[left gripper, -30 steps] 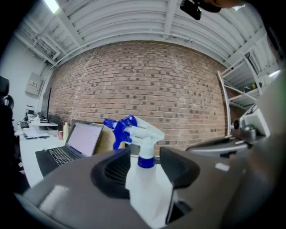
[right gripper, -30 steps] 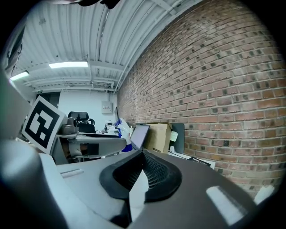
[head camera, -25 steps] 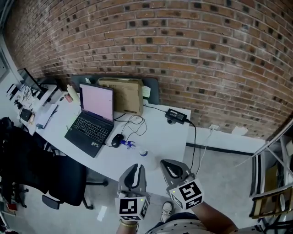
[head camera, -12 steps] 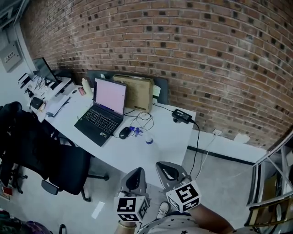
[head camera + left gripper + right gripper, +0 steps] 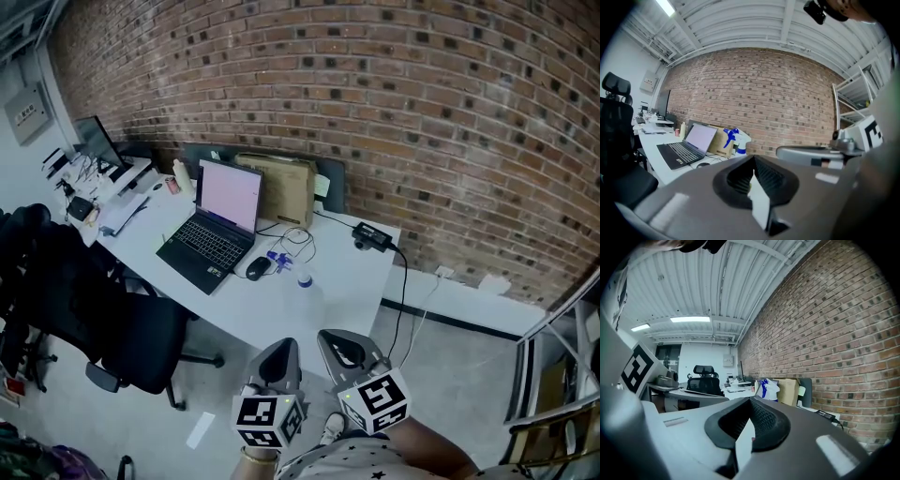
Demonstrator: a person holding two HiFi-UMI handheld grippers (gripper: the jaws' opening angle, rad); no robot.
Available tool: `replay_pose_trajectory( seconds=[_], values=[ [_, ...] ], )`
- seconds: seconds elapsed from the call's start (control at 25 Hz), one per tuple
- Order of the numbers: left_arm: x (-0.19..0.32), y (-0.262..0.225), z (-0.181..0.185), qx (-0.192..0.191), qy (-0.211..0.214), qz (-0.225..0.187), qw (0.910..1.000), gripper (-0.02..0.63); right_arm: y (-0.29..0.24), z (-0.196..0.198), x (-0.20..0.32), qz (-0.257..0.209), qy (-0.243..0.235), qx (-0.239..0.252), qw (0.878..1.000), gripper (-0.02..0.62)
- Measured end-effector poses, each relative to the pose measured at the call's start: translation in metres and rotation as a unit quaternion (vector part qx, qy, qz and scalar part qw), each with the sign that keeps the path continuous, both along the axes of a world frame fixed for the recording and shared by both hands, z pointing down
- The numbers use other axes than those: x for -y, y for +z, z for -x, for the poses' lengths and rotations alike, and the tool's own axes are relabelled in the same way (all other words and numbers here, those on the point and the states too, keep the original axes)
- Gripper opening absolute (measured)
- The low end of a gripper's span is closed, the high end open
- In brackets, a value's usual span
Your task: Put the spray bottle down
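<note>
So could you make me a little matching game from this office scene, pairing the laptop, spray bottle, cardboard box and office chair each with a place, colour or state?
Things:
1. laptop
2. spray bottle
3. cardboard box
4. office chair

Descriptions:
A. black, on the floor beside the desk
B. open, with its screen lit
C. brown, against the brick wall
D. white with a blue trigger, standing on the desk

Pairs: 1-B, 2-D, 3-C, 4-A

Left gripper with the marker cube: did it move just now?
Yes. In the head view the grey left gripper has drawn back from the near edge of the white desk.
</note>
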State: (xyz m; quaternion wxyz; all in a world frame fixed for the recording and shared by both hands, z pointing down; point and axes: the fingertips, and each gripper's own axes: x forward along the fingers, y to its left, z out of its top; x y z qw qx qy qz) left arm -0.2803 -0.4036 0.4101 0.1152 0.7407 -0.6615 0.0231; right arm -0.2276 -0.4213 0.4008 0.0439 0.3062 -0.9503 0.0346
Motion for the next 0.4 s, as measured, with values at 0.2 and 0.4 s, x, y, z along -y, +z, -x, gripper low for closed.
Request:
replay_pose_trajectory(
  seconds=[0.2, 0.4],
  values=[
    [-0.0051, -0.0039, -0.0023, -0.008, 0.005, -0.006, 0.9999, 0.008, 0.0008, -0.0019, -0.0045, 0.002, -0.001, 0.0, 1.0, -0.002],
    [-0.0091, -0.0046, -0.0016, 0.003, -0.007, -0.004, 1.0, 0.008, 0.0003, -0.0022, -0.0106, 0.004, -0.006, -0.001, 1.0, -0.002]
  ],
)
